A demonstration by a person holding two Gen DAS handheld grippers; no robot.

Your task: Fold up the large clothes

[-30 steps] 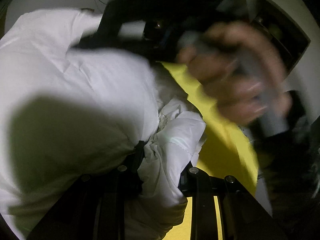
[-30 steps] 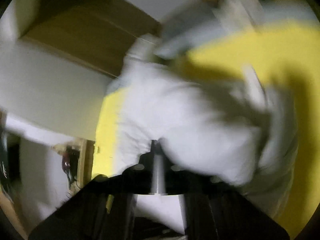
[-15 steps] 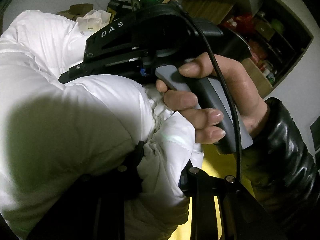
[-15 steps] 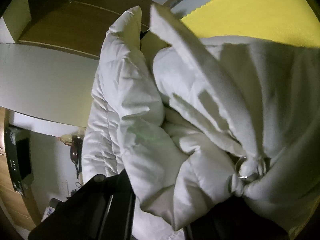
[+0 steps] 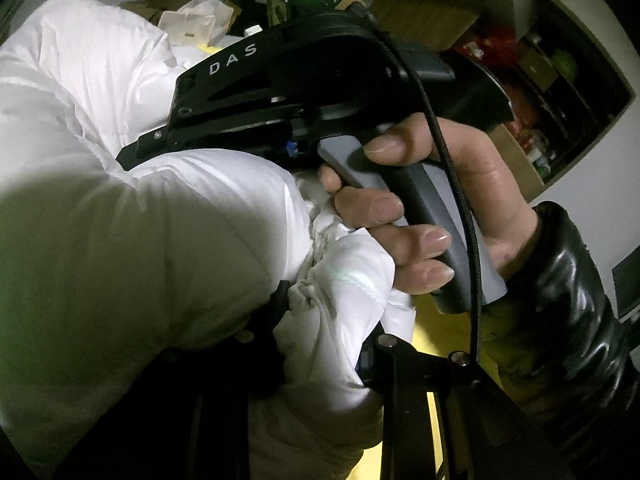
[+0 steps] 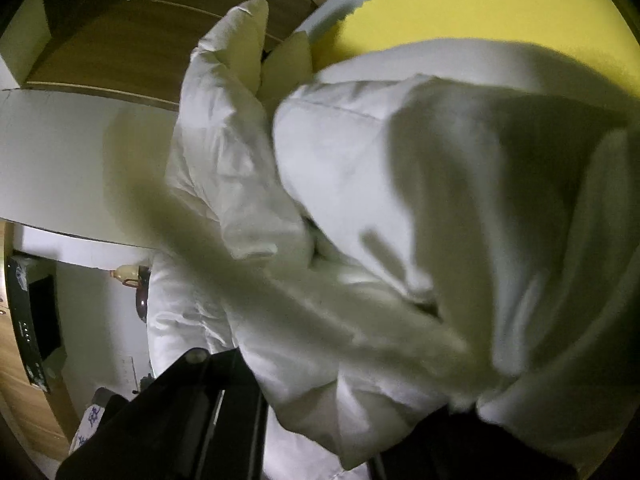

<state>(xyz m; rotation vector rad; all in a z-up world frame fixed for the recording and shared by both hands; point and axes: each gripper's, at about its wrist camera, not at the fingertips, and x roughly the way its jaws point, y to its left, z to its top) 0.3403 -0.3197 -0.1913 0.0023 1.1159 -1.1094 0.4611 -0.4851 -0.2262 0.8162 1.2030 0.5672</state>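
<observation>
A white puffy jacket (image 5: 120,220) fills the left of the left wrist view. My left gripper (image 5: 326,320) is shut on a bunched fold of it. Just above, a hand (image 5: 432,216) in a black sleeve holds the right tool's black body (image 5: 304,80), whose fingers run into the jacket. In the right wrist view the jacket (image 6: 400,200) hangs in thick folds over my right gripper (image 6: 332,392) and hides its fingertips; it appears shut on the fabric. A yellow surface (image 6: 480,8) lies beyond the jacket.
Shelves of packaged goods (image 5: 540,80) stand at the right, and cardboard and a white bag (image 5: 180,12) lie behind the jacket. A wooden cabinet (image 6: 140,32), a white panel (image 6: 60,152) and a black appliance (image 6: 32,320) are on the right gripper's left.
The right gripper has sunk with the jacket, which now covers more of the yellow surface in its view. The hand and right tool have come in close above the left gripper's fold.
</observation>
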